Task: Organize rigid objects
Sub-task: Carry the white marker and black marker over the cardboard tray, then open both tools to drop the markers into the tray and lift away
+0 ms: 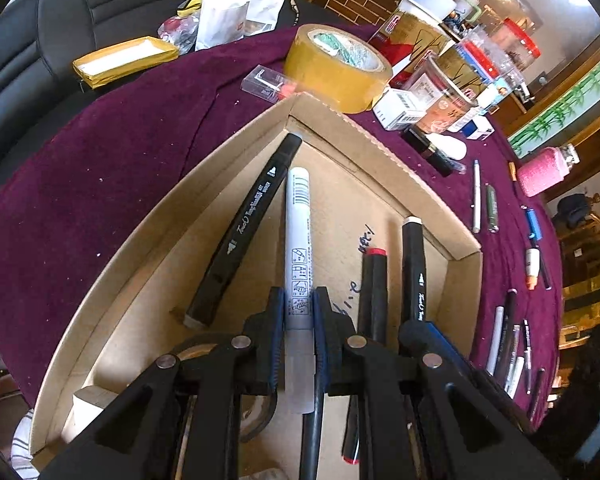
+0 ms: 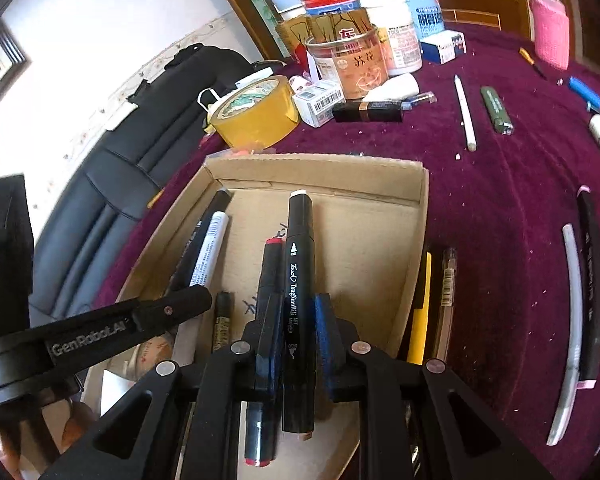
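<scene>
My left gripper has its jaws closed on a white marker, held over the cardboard box. My right gripper is clamped on a black marker, also over the box, right beside a red-capped marker. Another black marker lies along the box's left wall. More pens sit loose on the purple cloth.

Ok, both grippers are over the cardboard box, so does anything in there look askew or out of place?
The long black marker along the left wall of the shallow cardboard box lies slanted toward the far corner, not parallel with the white marker in the left gripper. White crumbs dot the maroon cloth.
</scene>
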Demonstrator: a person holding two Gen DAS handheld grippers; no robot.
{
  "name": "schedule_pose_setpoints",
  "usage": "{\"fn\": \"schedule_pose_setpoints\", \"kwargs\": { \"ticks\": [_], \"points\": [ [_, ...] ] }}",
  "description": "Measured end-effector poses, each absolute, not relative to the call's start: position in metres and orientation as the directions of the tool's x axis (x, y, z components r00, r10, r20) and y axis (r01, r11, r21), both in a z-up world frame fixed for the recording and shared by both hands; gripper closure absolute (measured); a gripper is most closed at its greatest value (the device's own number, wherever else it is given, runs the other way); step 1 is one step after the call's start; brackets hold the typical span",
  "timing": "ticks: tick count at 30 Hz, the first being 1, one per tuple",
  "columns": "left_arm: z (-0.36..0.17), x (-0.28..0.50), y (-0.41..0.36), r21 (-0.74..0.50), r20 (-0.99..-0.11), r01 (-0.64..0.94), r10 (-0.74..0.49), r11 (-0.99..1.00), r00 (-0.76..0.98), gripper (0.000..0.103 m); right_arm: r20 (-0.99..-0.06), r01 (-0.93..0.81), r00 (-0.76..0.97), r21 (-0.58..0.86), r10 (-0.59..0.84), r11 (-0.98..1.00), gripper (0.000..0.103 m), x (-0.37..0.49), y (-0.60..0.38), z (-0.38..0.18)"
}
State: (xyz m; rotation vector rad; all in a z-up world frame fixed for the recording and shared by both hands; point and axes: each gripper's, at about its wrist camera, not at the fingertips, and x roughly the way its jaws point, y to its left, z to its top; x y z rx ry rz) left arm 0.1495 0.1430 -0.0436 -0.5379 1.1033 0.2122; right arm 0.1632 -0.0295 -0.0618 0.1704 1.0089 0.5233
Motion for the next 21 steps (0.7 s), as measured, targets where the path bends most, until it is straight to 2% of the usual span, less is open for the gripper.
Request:
{"fn": "schedule_pose_setpoints", "kwargs": {
  "ticks": [5, 11, 16, 17, 18, 20, 21],
  "points": [
    [-0.044, 0.151, 0.142, -0.275, -0.897, -0.426, -0.07, 0.862, 0.437, 0.089, -0.773, -0.345, 0.423, 0.345, 0.472, 0.873, 0.085, 0.165, -0.026, -0.063],
    [-0.045, 0.153, 0.142, -0.247, -0.906, -0.41, -0.06, 0.878, 0.419, 0.089, -0.824, -0.37, 0.43, 0.21, 0.368, 0.905, 0.085, 0.164, -0.009, -0.064],
    [-0.045, 0.154, 0.143, -0.246, -0.906, -0.392, -0.067, 0.886, 0.417, 0.087, -0.824, -0.411, 0.435, 0.178, 0.364, 0.894, 0.084, 0.161, -0.003, -0.066],
    [-0.045, 0.153, 0.143, -0.249, -0.906, -0.391, -0.07, 0.886, 0.418, 0.083, -0.822, -0.415, 0.435, 0.179, 0.367, 0.892, 0.084, 0.16, -0.003, -0.067],
    [-0.044, 0.152, 0.145, -0.255, -0.903, -0.393, -0.073, 0.884, 0.422, 0.074, -0.82, -0.42, 0.434, 0.183, 0.374, 0.889, 0.082, 0.16, -0.003, -0.067],
    [-0.042, 0.15, 0.148, -0.259, -0.898, -0.403, -0.066, 0.878, 0.434, 0.062, -0.807, -0.431, 0.428, 0.214, 0.407, 0.877, 0.07, 0.158, -0.005, -0.065],
    [-0.041, 0.149, 0.15, -0.267, -0.894, -0.405, -0.068, 0.874, 0.442, 0.06, -0.794, -0.434, 0.428, 0.238, 0.432, 0.869, 0.065, 0.157, -0.008, -0.064]
  ]
}}
